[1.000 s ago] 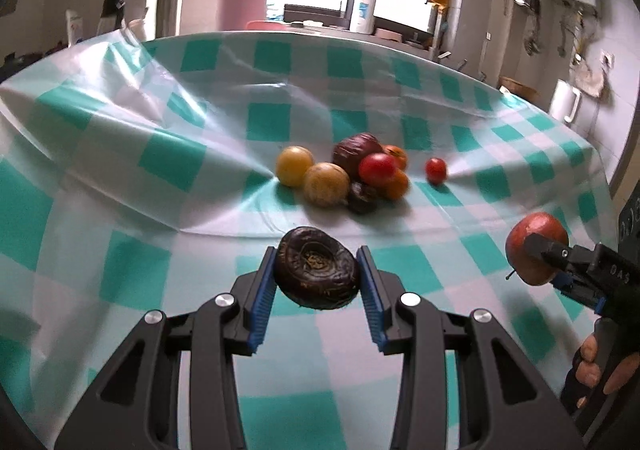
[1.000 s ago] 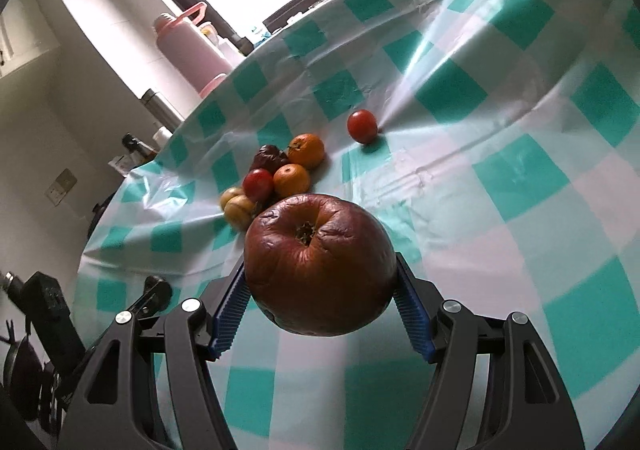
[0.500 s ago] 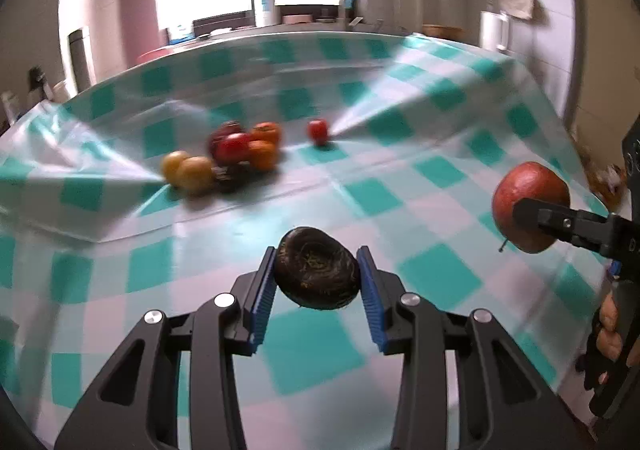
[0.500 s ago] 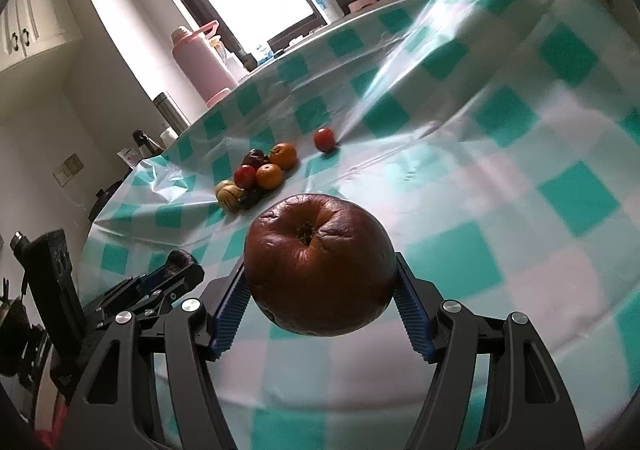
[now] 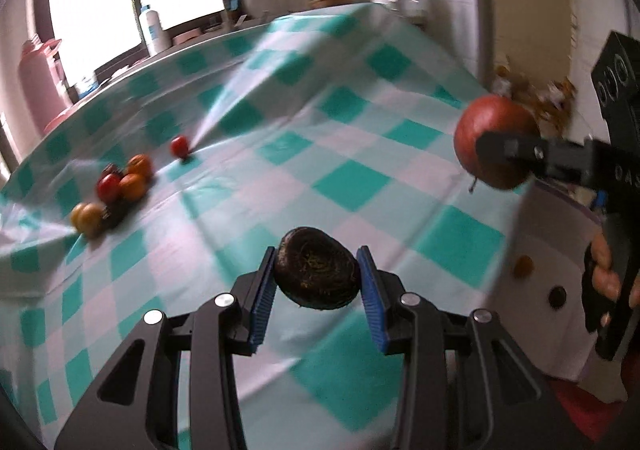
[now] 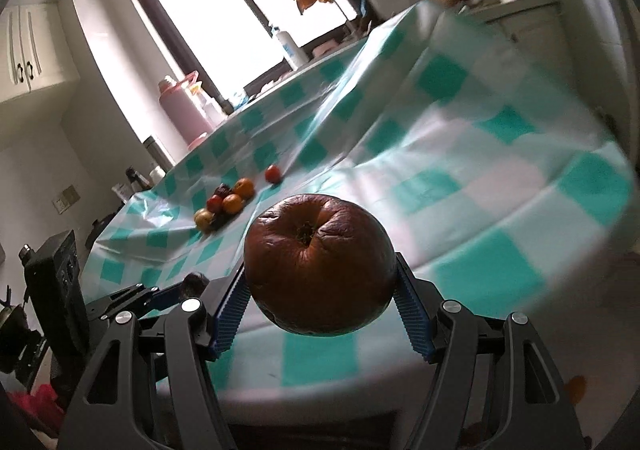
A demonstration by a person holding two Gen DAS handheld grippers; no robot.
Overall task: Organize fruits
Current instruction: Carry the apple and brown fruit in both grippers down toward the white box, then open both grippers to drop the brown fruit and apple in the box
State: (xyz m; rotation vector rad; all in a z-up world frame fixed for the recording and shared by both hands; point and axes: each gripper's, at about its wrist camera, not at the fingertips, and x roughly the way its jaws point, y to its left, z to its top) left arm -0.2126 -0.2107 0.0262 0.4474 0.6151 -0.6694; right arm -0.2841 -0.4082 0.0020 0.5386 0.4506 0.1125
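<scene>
The left tool (image 5: pixel 316 282) was clenched on a dark, wrinkled fruit (image 5: pixel 316 274), its blue pads (image 5: pixel 264 290) pressing both sides at the lower centre of the left wrist view, so the fruit hung clear above the tabletop (image 5: pixel 360 186) rather than resting on it. The right tool (image 6: pixel 320 290) gripped a large shrivelled brown-red apple (image 6: pixel 318 262) the same way, wide across its middle, stem dimple facing the camera; in the left view that apple (image 5: pixel 496 138) showed at the right edge, past the rim of the checked cloth. The remaining fruit pile (image 5: pixel 112 194) lay at the left of the frame, well apart from both tools, with one small red fruit (image 5: pixel 179 146) alone beside it. Both spoiled-looking pieces seemed to be held away from the pile to separate them from the fresher ones, probably for discarding off the tabletop.
</scene>
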